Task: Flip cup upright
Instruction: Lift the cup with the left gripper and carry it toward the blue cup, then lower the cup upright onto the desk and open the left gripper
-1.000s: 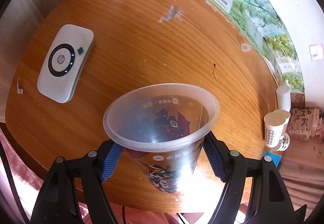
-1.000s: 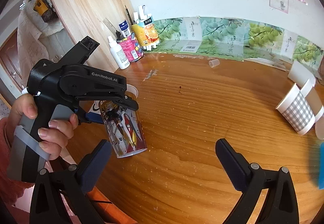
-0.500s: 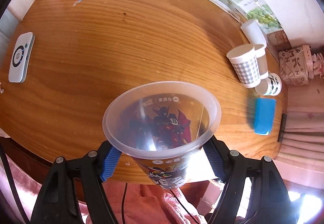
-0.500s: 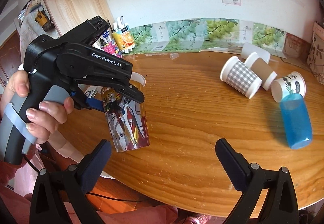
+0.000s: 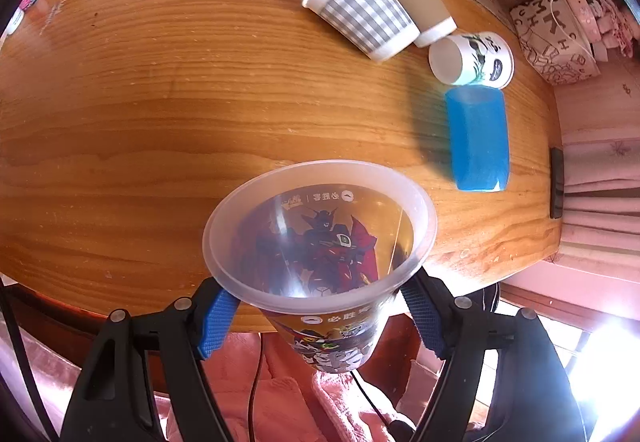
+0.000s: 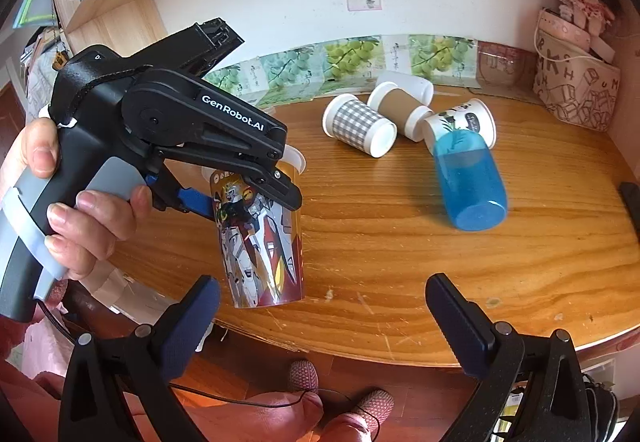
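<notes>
My left gripper [image 5: 316, 318] is shut on a clear plastic cup with a robot print [image 5: 320, 242]. It grips the cup just under the rim and holds it upright, mouth up, in the air over the near edge of the wooden table [image 5: 160, 82]. In the right wrist view the same cup [image 6: 260, 238] hangs from the left gripper [image 6: 240, 186], its base about level with the table's front edge. My right gripper [image 6: 320, 314] is open and empty, low in front of the table [image 6: 400, 242].
Several cups lie on their sides at the table's far right: a grey checked paper cup [image 5: 360, 18], a brown-sleeved cup [image 5: 424, 2], a white printed cup [image 5: 476, 58] and a blue plastic cup [image 5: 478, 138]. A printed bag [image 6: 572, 82] stands at the right edge.
My left gripper has swung right with the cup; the lying cups now fill its view and the white device is gone. The right gripper has turned right and stays open.
</notes>
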Motion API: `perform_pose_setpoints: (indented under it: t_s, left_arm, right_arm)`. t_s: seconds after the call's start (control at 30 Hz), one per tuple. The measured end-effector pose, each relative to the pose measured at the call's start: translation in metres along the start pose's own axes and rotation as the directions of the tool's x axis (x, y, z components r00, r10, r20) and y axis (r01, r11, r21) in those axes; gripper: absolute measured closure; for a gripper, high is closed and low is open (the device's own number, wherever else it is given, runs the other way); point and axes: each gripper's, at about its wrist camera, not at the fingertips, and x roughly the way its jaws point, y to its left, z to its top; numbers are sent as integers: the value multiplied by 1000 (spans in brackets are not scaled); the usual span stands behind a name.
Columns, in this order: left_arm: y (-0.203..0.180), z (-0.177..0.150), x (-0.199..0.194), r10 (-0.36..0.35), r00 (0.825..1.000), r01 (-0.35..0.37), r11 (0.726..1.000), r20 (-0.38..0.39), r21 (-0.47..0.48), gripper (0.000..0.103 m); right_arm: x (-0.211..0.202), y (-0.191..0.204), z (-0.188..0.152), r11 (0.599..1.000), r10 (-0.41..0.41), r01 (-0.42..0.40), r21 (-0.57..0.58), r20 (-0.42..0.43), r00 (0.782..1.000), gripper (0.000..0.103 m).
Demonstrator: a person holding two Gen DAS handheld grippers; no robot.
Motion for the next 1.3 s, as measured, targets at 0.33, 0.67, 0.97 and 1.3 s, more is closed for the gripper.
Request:
perform_pose_setpoints:
  t_s: [0.33, 0.67, 0.97, 1.3]
  left_arm:
    - [-32, 10, 34, 19, 999, -18, 1000, -50, 18, 25]
    - [-30, 30, 34, -24, 998, 26, 999, -64, 42, 22]
    - [-35, 32, 28, -22, 998, 27, 996, -55, 91, 16]
    - [-24, 9, 5, -95, 995, 94, 988, 9, 125, 16]
  right_arm:
    - [-1, -36, -13, 999, 5, -4, 45, -19, 1000, 0]
    - [14, -47, -13, 998, 41, -39, 44, -49, 998, 0]
    - [22, -44, -8, 998, 53, -50, 41, -59, 997, 0]
    - [26, -37, -8, 998, 68, -67, 18, -72, 995, 0]
